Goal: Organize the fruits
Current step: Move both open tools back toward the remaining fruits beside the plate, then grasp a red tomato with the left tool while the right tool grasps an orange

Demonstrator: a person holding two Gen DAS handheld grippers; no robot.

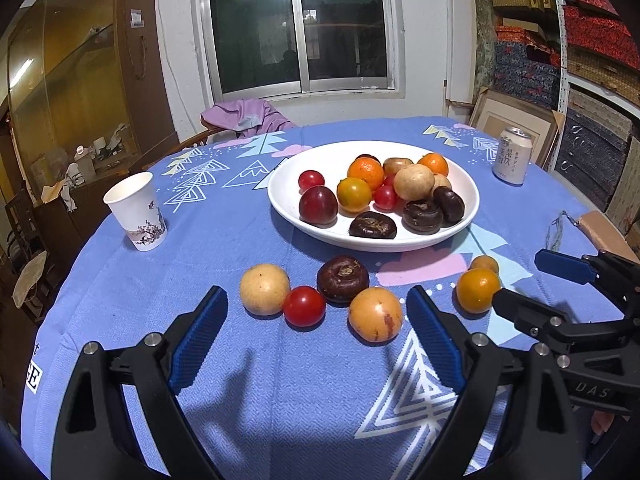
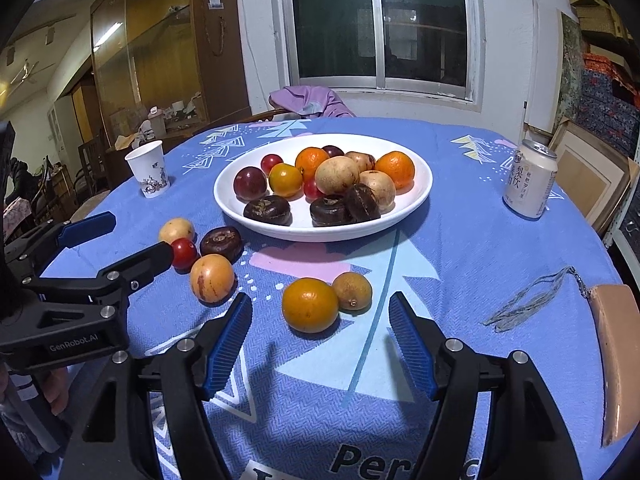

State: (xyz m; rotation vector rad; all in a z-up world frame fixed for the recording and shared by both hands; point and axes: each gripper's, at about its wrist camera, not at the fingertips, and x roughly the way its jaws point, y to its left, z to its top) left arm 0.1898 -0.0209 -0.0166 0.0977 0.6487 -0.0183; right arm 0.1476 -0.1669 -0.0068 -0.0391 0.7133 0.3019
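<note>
A round table under a blue tablecloth printed with white triangle trees stands before a dark sliding window, with a glass-fronted wooden cabinet at far left, stacked patterned boxes on shelves at right, and a purple garment draped over a chair at the table's far edge. A paper cup stands at left and a drink can at far right. The left gripper points down at the near cloth with its jaws wide apart and nothing between them; just beyond its tips lie a pale yellow fruit, a cherry tomato, a dark brown water chestnut and an orange-yellow blotched fruit. The right gripper also tilts down, jaws partly spread and holding nothing, with an orange just ahead of the gap and a small brown fruit touching it on the right. Farther back, the white plate holds oranges, cherry tomatoes, a dark plum, pale round fruits and three water chestnuts.
</note>
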